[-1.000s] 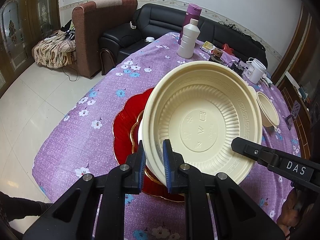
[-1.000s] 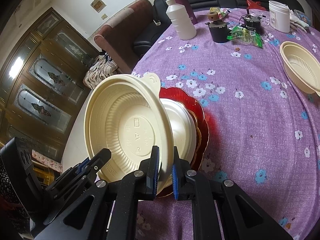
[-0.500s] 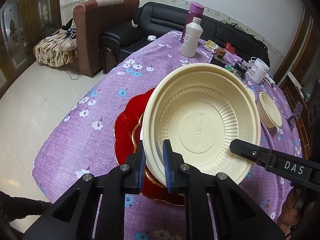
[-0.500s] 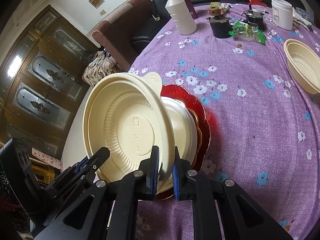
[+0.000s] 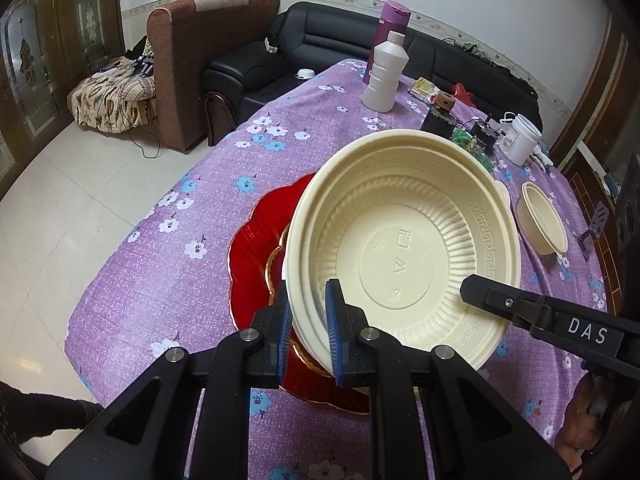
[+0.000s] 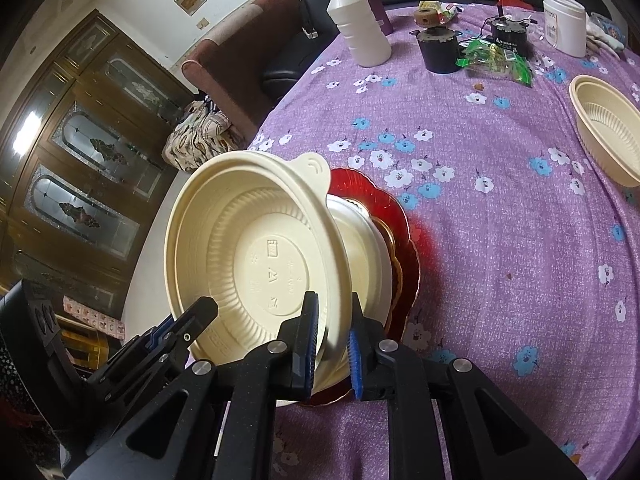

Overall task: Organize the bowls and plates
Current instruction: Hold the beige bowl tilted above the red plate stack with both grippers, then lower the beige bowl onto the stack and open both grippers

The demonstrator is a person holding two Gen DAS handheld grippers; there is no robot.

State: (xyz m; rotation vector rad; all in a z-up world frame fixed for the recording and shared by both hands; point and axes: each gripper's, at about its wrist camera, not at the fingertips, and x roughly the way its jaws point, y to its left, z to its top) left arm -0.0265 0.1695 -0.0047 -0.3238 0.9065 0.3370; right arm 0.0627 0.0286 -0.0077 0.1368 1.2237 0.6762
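Gripping opposite rims of the cream bowl (image 5: 404, 240), left tool (image 5: 306, 328) and right tool (image 6: 330, 344) each pinch it closed, tilted at frame centre above the red plate (image 5: 256, 248). Another cream bowl (image 6: 608, 132) sits at the worktop's (image 6: 500, 220) right edge.

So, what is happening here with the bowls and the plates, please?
A person holds one cream bowl with two handheld grippers. The left gripper and the right gripper each pinch its rim from opposite sides. The bowl is tilted above a stack: a white dish on a red plate, on the purple tablecloth. A second cream bowl sits apart, not yet collected.
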